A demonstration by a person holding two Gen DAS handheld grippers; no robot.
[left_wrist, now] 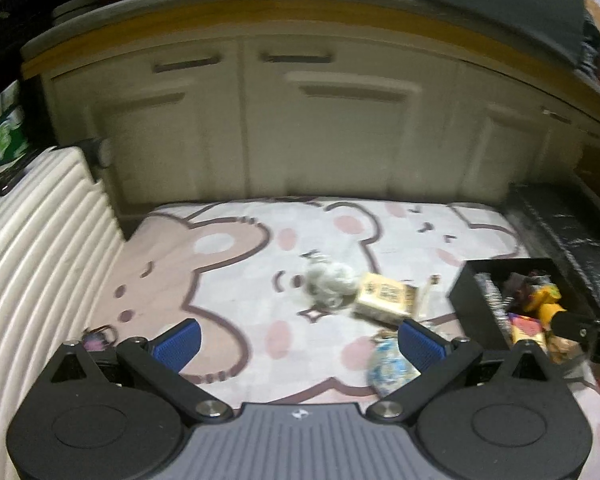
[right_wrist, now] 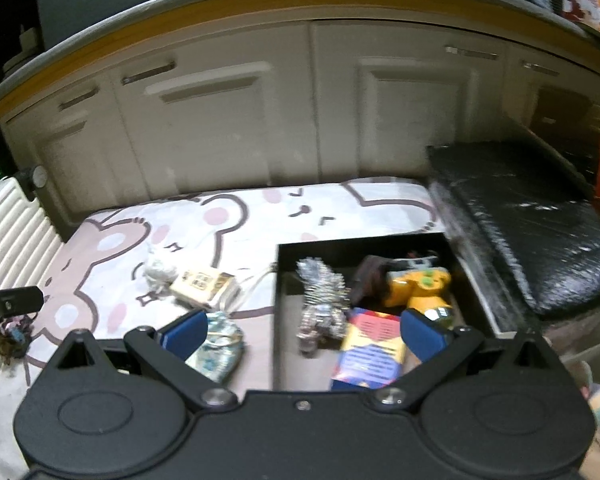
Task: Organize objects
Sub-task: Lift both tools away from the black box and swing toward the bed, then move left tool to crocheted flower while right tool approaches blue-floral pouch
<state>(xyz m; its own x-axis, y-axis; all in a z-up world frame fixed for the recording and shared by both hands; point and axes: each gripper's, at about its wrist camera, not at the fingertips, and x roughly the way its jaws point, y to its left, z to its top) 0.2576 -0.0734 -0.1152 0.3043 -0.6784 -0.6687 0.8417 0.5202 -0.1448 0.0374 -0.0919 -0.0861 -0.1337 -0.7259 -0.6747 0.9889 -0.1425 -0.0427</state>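
Left wrist view: your left gripper (left_wrist: 299, 340) hangs open and empty over the cartoon-print bedsheet (left_wrist: 228, 280). The tan carton (left_wrist: 384, 294) lies ahead and to the right, long axis crosswise, beside a grey fluffy ball (left_wrist: 330, 280).

Right wrist view: your right gripper (right_wrist: 304, 334) is open, empty, above the black box (right_wrist: 278, 312); the patterned pouch (right_wrist: 218, 346) sits by its left finger, making this arm likely the nearer.

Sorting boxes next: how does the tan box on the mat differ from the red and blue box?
The tan box lies loose on the cartoon mat; the red and blue box already sits inside the black bin. The tan box is plain beige with dark print; the other is brightly coloured. Both are flat-lying cartons.
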